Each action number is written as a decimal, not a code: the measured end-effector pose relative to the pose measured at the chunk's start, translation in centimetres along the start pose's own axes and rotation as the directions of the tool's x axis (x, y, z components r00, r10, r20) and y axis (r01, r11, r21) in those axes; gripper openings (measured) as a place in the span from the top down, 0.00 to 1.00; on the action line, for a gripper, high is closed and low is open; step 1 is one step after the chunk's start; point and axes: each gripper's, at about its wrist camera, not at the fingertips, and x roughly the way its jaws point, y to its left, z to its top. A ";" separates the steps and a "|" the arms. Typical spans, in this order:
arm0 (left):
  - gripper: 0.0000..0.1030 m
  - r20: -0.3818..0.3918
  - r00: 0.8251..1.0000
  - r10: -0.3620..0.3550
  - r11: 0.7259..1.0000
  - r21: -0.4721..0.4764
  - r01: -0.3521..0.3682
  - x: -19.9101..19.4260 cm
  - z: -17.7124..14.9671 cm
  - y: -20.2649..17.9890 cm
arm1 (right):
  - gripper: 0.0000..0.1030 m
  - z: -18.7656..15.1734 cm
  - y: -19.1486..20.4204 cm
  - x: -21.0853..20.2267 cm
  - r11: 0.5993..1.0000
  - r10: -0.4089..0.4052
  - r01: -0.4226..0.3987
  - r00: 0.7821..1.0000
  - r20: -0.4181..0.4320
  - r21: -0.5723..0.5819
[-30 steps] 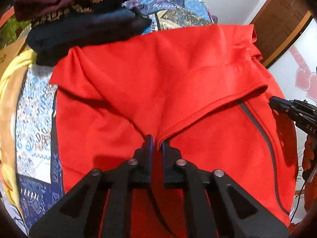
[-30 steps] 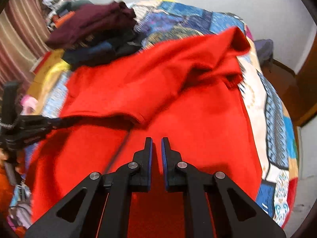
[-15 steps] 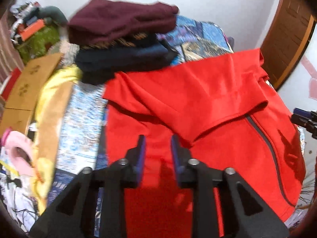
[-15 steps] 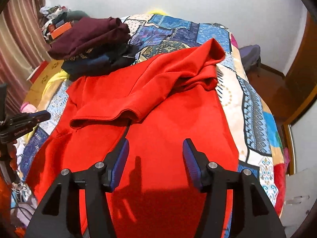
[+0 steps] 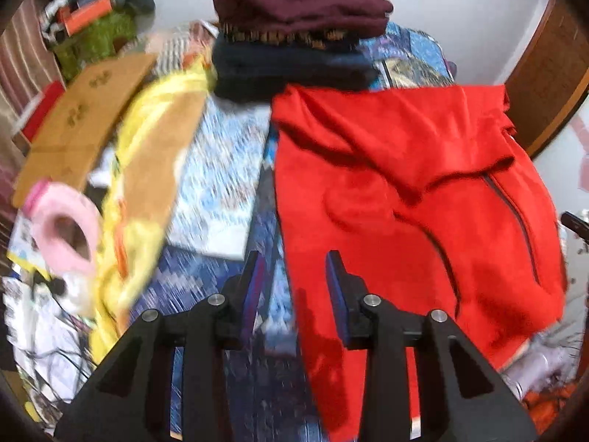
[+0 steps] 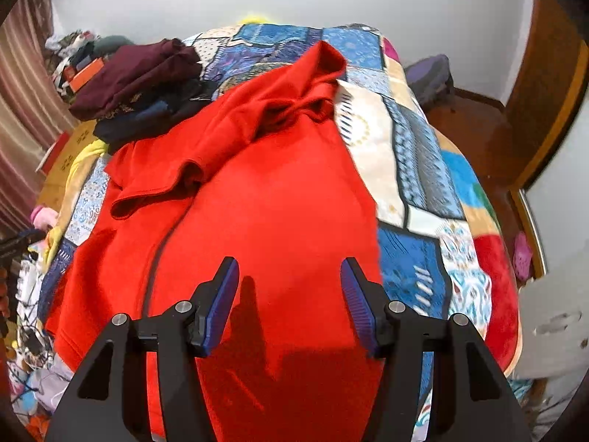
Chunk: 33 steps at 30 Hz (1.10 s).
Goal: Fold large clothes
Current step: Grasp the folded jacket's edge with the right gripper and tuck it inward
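Observation:
A large red garment (image 5: 412, 199) with a dark zip line lies spread on the patterned bedspread (image 5: 221, 169), its sleeves folded across the upper part. In the right wrist view the garment (image 6: 265, 206) fills the middle of the bed. My left gripper (image 5: 292, 269) is open and empty above the garment's left edge. My right gripper (image 6: 289, 280) is open wide and empty above the garment's lower part, near its right edge.
A stack of folded dark clothes, maroon on top (image 5: 294, 3), sits at the head of the bed (image 6: 136, 81). Yellow cloth (image 5: 147, 169), a cardboard sheet (image 5: 81, 125) and a pink ring (image 5: 62, 232) lie left. A wooden door (image 6: 545, 110) stands right.
Both grippers were shut, the left on the red fabric; both have opened, let go and pulled back. The left view has swung left and is blurred.

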 end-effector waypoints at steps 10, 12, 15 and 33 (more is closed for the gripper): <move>0.62 -0.160 0.978 -0.131 0.991 -0.053 0.124 4.6 -5.0 -1.5 | 0.48 -2.4 -1.2 0.3 0.994 -0.068 0.061 0.995 -0.077 -0.091; 0.58 -0.144 0.979 -0.144 0.988 -0.075 0.135 4.7 -5.3 -1.6 | 0.48 -2.7 -1.5 0.2 0.997 -0.036 0.030 0.995 -0.088 -0.075; 0.55 -0.138 0.974 -0.180 0.978 -0.128 0.162 4.8 -5.5 -1.1 | 0.48 -3.3 -2.1 0.3 0.999 0.022 -0.026 0.994 -0.105 -0.038; 0.94 -0.072 0.964 -0.257 0.963 -0.100 0.250 3.9 -2.7 -3.9 | 0.91 -1.8 -0.7 0.5 0.990 0.137 -0.139 0.989 -0.062 -0.015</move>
